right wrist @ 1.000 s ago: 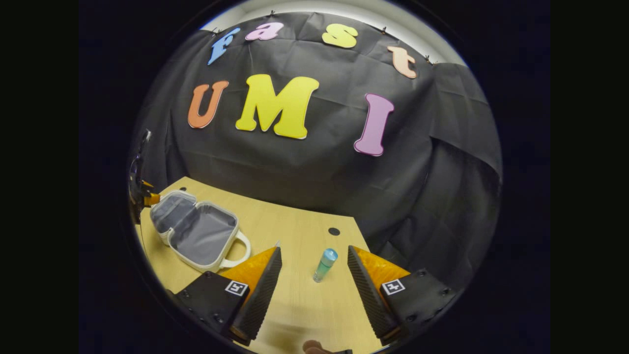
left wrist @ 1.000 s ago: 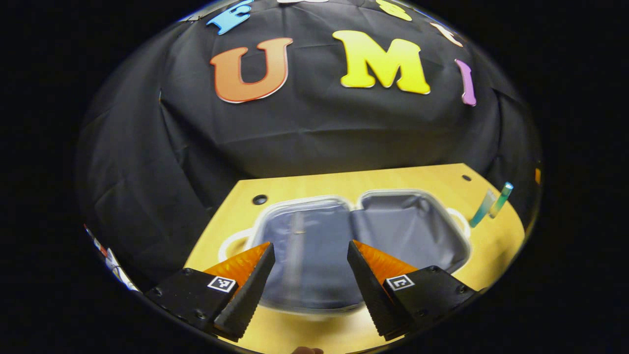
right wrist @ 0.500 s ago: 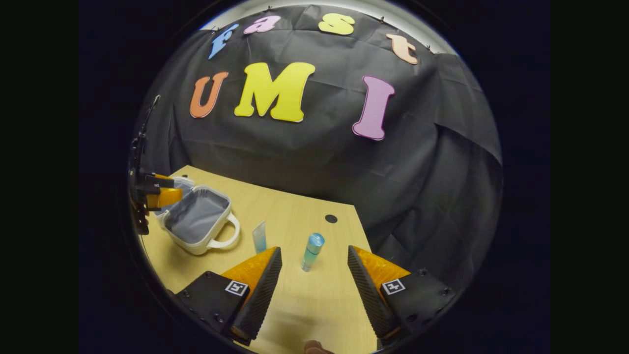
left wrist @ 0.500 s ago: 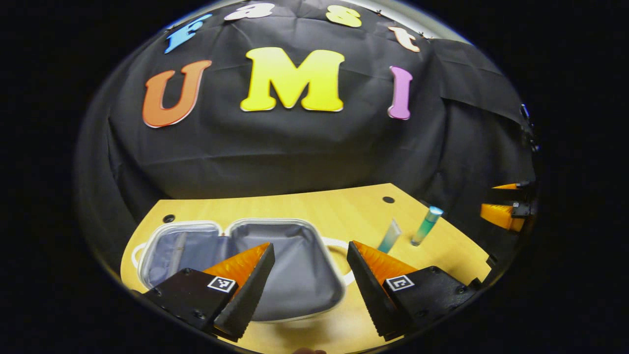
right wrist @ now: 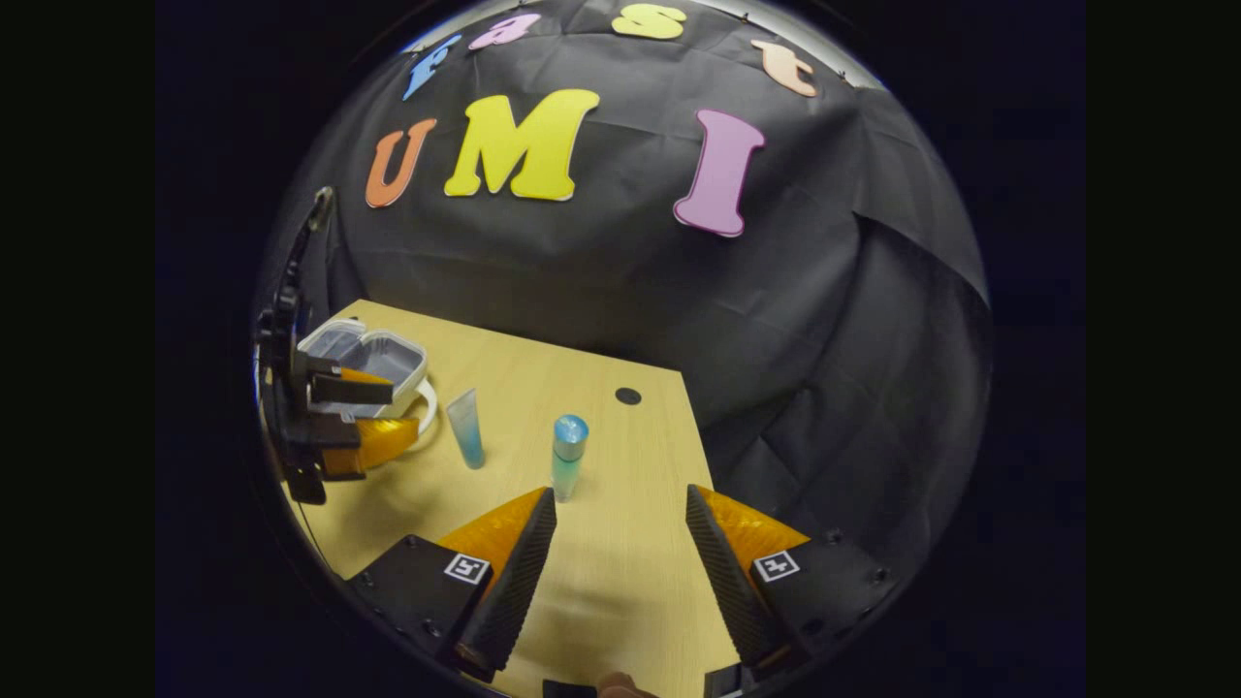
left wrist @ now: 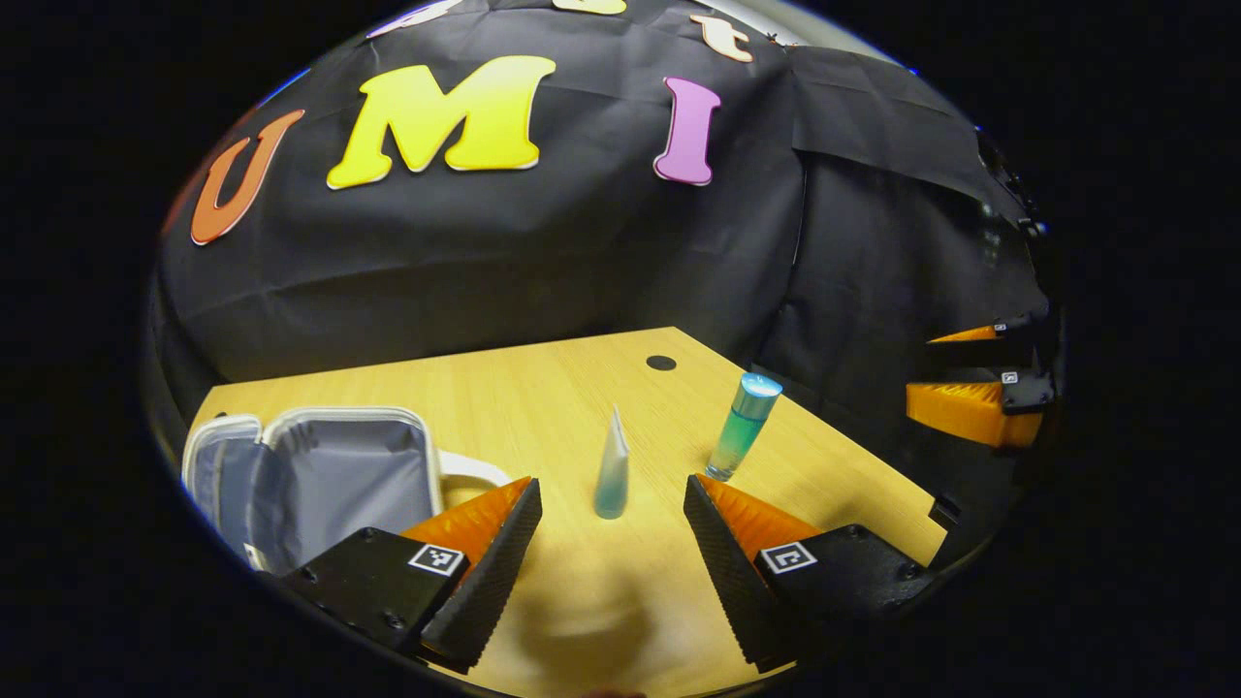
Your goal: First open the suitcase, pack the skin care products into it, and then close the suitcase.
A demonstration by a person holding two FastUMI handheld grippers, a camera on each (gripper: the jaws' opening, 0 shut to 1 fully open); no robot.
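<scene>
The suitcase point(left wrist: 320, 480) lies open on the wooden table point(left wrist: 543, 388), both grey-lined halves facing up and its pale handle toward the middle of the table. In the left gripper view it sits at about 8 o'clock, partly behind that tool's near finger; in the right gripper view it point(right wrist: 373, 354) sits at about 9 o'clock near the table's far left corner.

Two skin care products stand upright on the table, outside the case. The tube point(left wrist: 612, 475) is a flat, pale blue-green one standing on its cap, just beside the suitcase handle and between the case and the bottle. The bottle point(left wrist: 743, 427) is a slim cylinder with a blue cap and green-to-clear body, at about 3 o'clock from the tube and apart from it. In the right gripper view the tube point(right wrist: 466, 428) stands left of the bottle point(right wrist: 568, 456).

The left tool point(left wrist: 611, 523) hangs above the table with its fingers spread wide and nothing between them; the tube appears in the gap, farther off. Seen from the right gripper view, the same tool point(right wrist: 364, 417) hovers at 9 o'clock over the suitcase's near edge, though at that rim the picture is too warped to be sure of contact.

The right tool point(right wrist: 620, 538) is likewise spread apart and empty, above bare table, with the bottle just beyond its left finger. In the left gripper view it point(left wrist: 974, 373) shows at 3 o'clock, off the table's edge
</scene>
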